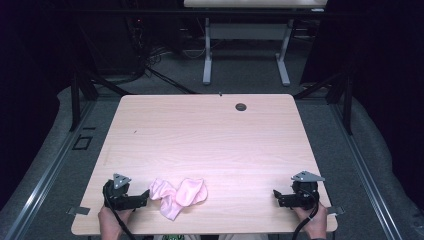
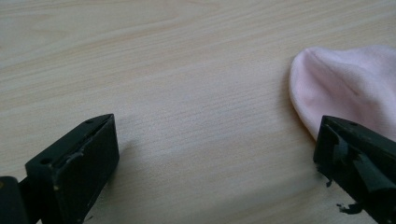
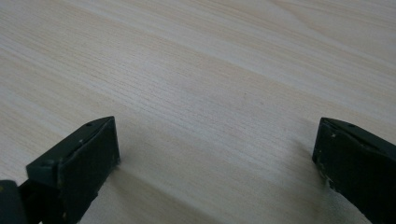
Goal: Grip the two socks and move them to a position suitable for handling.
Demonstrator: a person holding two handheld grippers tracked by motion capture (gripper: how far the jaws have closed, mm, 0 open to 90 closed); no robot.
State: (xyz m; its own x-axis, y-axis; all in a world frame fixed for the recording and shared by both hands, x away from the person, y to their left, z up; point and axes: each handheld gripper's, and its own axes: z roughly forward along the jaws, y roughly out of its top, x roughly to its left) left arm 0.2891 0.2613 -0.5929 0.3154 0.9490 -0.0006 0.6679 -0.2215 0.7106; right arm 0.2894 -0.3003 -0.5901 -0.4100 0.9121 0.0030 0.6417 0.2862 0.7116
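The left gripper (image 1: 146,196) rests on the counter (image 1: 210,135) at its near left corner, held by the left hand (image 1: 111,220). Its fingers (image 2: 74,163) are spread wide and released, with bare wood between them. Just beside the right-hand finger lies the crumpled pink cloth (image 1: 177,196), flat on the counter near the front edge, left of centre. Well apart, at the near right corner, the right gripper (image 1: 276,195) rests with fingers (image 3: 77,161) likewise released and grasping nothing.
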